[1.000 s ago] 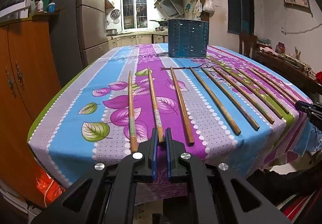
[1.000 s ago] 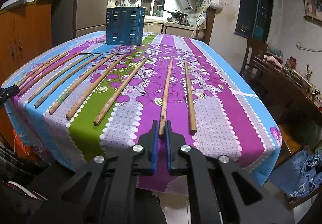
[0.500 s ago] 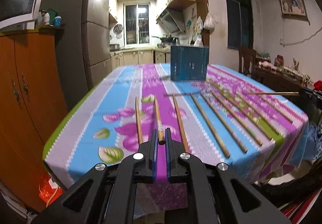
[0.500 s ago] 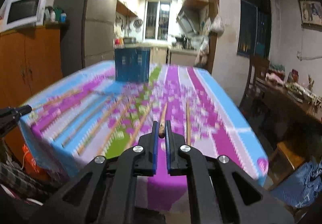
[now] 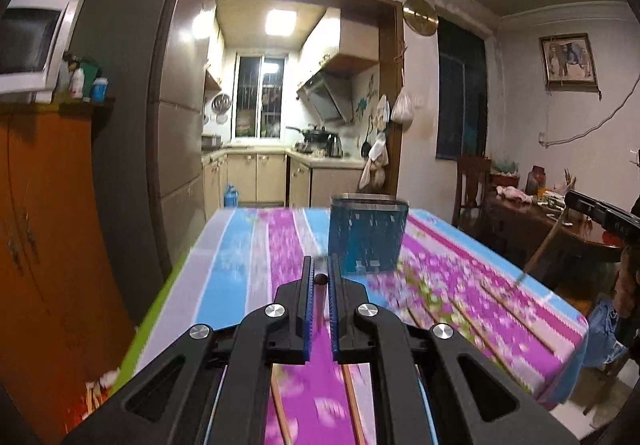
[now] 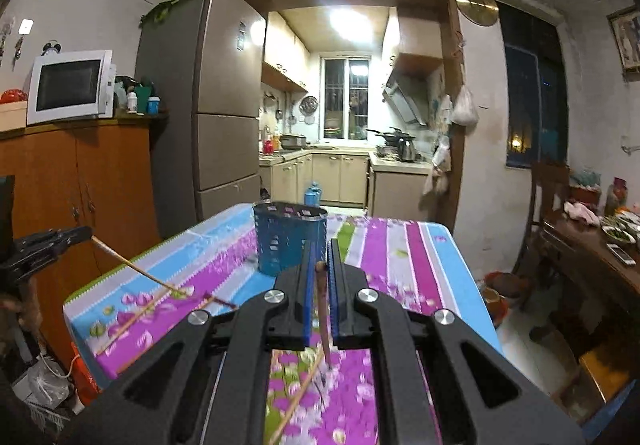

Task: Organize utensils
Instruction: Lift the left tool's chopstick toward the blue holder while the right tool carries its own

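Each gripper is clamped on one thin wooden chopstick – left gripper point(image 5: 320, 277) on left chopstick point(image 5: 320, 278), right gripper point(image 6: 320, 265) on right chopstick point(image 6: 323, 309), both near side of the perforated blue holder point(image 6: 289, 241). Both lifted off the floral tablecloth point(image 6: 400, 257) since a second ago. Remaining chopsticks point(image 5: 516, 317) motion-blurred – count unclear.

Black plastic tongs point(image 5: 320, 277) — blue ridged pads point(image 5: 307, 309), round silver screws, angular cut-out arms, second identical tongs point(image 6: 320, 269)
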